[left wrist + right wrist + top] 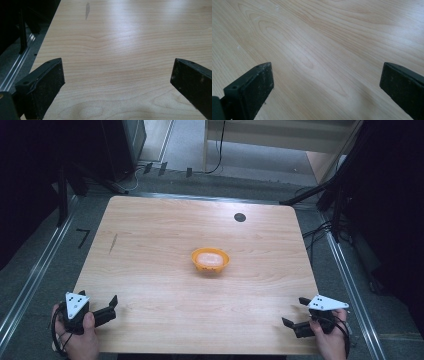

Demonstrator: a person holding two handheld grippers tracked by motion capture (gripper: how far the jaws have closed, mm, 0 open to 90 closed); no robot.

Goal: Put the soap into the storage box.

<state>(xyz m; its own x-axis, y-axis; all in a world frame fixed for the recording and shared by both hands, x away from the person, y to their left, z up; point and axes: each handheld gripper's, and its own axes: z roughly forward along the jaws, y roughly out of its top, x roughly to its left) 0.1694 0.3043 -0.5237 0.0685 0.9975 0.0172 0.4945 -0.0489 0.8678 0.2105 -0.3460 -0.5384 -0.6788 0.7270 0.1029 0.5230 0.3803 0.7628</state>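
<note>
An orange bowl (210, 260) sits near the middle of the wooden table (165, 225), with something pale pink (209, 258) in it. My left gripper (98, 297) rests at the table's front left corner, held in a hand, jaws wide apart and empty. In the left gripper view its gripper (117, 75) frames bare wood. My right gripper (294, 311) is at the front right corner in the other hand, also open, pointing left. Bare wood grain lies between the jaws of the gripper (327, 77) in the right gripper view. Both are far from the bowl.
A black round disc (240, 217) lies near the table's far edge. A thin dark streak (113, 243) marks the wood at the left. Metal rails (30, 280) run along the floor on both sides; cables (317, 232) and dark stand legs (320, 192) are at the far right.
</note>
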